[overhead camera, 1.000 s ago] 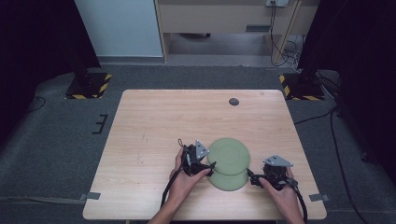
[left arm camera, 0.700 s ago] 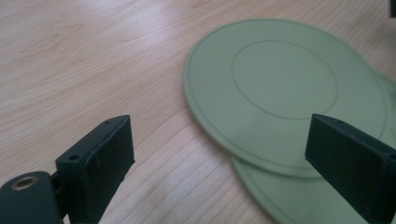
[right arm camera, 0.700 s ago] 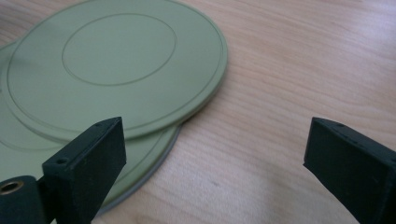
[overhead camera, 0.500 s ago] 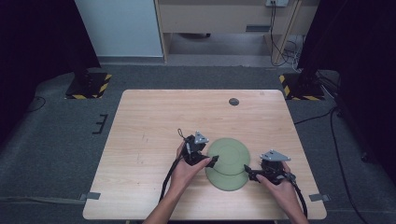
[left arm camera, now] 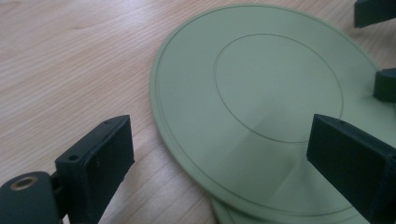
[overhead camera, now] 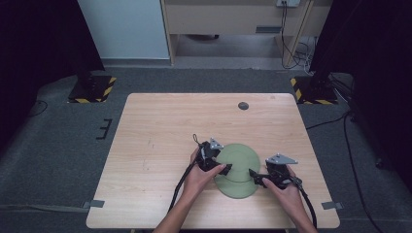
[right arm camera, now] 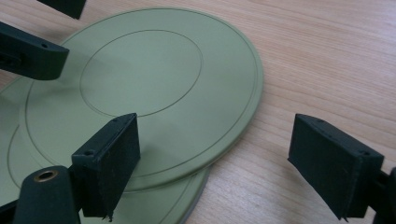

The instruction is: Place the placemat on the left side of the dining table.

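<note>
Two pale green plates lie overlapped near the table's front edge; the upper plate [overhead camera: 238, 156] [left arm camera: 261, 107] [right arm camera: 140, 84] sits shifted back on the lower plate [overhead camera: 239, 188] [right arm camera: 159, 205]. My left gripper [overhead camera: 222, 168] [left arm camera: 219, 172] is open at the plates' left rim, one jaw over the wood and the other over the upper plate. On the right side my right gripper [overhead camera: 254, 175] [right arm camera: 222, 165] is open too and straddles the upper plate's rim. The two grippers point at each other across the plates, holding nothing.
The wooden table [overhead camera: 160, 131] stretches bare to the left and back of the plates. A small dark round disc [overhead camera: 243, 106] lies near its far edge. Cables trail from both grippers toward the front edge.
Both hands have moved a little up the table and closer in on the plates. The plates have hardly shifted.
</note>
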`<state>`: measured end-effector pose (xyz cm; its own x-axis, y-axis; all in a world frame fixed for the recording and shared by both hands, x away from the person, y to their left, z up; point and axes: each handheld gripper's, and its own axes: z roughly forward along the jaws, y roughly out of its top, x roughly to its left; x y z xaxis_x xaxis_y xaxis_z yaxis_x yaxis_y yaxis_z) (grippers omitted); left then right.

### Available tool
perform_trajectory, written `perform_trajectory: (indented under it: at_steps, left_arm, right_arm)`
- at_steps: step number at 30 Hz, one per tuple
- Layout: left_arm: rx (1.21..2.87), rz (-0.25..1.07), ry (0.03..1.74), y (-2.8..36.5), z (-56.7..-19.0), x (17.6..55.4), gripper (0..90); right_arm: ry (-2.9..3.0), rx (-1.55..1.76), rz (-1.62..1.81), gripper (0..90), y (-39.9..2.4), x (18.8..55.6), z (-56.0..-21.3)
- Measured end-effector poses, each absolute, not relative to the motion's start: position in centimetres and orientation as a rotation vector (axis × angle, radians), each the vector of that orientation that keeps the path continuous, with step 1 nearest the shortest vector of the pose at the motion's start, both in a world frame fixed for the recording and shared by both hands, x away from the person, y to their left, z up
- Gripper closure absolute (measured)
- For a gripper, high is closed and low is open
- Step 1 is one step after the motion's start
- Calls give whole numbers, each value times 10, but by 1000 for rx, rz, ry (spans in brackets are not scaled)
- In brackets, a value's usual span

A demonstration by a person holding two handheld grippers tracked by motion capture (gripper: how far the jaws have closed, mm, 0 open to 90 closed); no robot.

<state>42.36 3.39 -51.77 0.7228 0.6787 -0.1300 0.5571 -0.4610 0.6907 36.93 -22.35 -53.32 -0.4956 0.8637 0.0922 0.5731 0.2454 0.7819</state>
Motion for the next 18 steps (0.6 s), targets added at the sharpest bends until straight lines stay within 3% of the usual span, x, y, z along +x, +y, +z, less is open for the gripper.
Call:
perform_trajectory:
  at_steps: [14, 18]
  left_arm:
    - [2220, 192, 925, 25, -523, 429, 63]
    - [2203, 136, 945, 26, -525, 431, 62]
  right_arm:
    - [2184, 1350, 1162, 162, -222, 371, -536]
    - [2192, 1369, 1172, 161, -222, 372, -536]
